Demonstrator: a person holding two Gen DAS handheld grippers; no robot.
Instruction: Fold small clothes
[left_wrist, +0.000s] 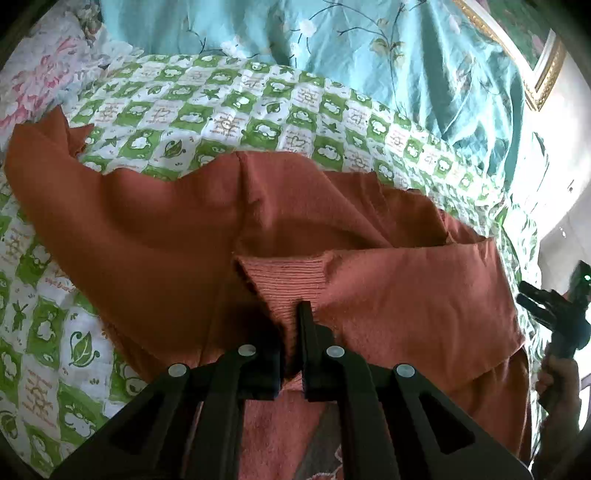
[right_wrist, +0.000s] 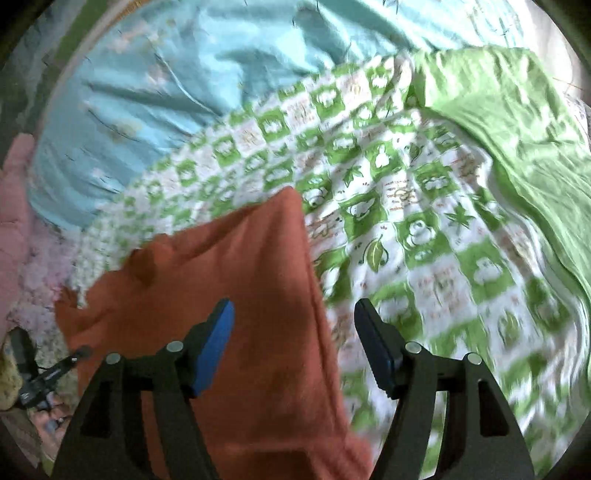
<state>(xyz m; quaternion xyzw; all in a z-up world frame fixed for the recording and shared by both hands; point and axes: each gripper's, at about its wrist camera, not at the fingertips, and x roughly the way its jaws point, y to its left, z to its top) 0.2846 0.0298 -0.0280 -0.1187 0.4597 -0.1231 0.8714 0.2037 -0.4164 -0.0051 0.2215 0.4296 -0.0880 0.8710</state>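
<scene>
- On the bed, the rust-orange garment (left_wrist: 155, 236) lies crumpled on the green-checked quilt (left_wrist: 229, 122), long axis running left to right.
- Bare quilt stretches beyond its far edge.
- Left claw (left_wrist: 291, 332) pinches the ribbed cuff (left_wrist: 288, 284).
- Right claw (right_wrist: 293, 343) stands wide, holding nothing, over the garment's right edge.

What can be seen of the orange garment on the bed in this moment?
The rust-orange knit garment looks like soft fleecy fabric with a ribbed cuff. It lies crumpled and partly folded over itself on the green-and-white checked quilt, one sleeve-like part stretching left. The left gripper is shut on the ribbed cuff. The right gripper hangs open above the garment's edge, not gripping it.
</scene>
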